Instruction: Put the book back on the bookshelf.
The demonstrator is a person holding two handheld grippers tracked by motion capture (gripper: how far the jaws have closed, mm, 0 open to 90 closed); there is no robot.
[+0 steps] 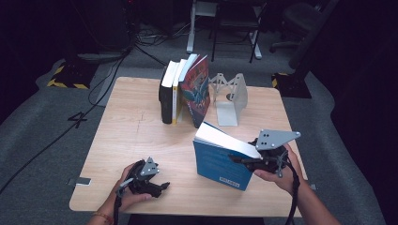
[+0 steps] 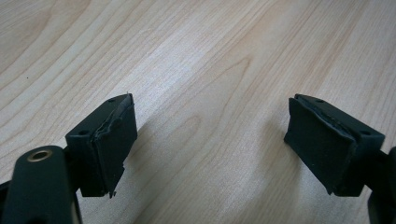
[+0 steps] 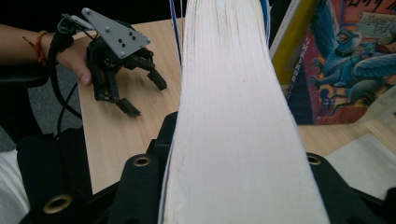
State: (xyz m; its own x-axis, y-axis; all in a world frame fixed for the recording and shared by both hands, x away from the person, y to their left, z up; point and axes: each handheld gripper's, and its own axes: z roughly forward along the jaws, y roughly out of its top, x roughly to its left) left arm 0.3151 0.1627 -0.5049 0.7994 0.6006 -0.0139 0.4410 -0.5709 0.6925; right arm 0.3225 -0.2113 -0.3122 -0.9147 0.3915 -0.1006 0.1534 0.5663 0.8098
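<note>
- The right gripper (image 1: 244, 161) has its two black jaws clamped on the blue book (image 1: 220, 161), one on each cover near the page side. In the right gripper view the pale block of pages (image 3: 233, 116) runs up between the jaws with no gap on either side, so this reads as a firm pinch across the book's thickness.
- The grip sits at the book's right-hand end, probably so that the spine side stays free to slide in beside other books.
- The blue book is held on edge and tilted over the front right part of the table (image 1: 131, 136), its lower edge at or just above the wood; which cannot be told. It stands well apart from the shelf row.
- The left gripper (image 1: 157, 187) rests low at the front left of the table, jaws spread wide with nothing but bare wood between the pads (image 2: 114, 140). It seems parked, ready to steady something.
- Farther back, a row of books (image 1: 180, 91) stands near the far edge. The red illustrated book (image 1: 197, 91) at its right end leans leftward onto its neighbours.
- Just right of the row stands a white metal bookend (image 1: 232, 101), apart from the red book, leaving a gap. That gap looks like the place meant for the blue book, with the bookend there to hold the row upright.
</note>
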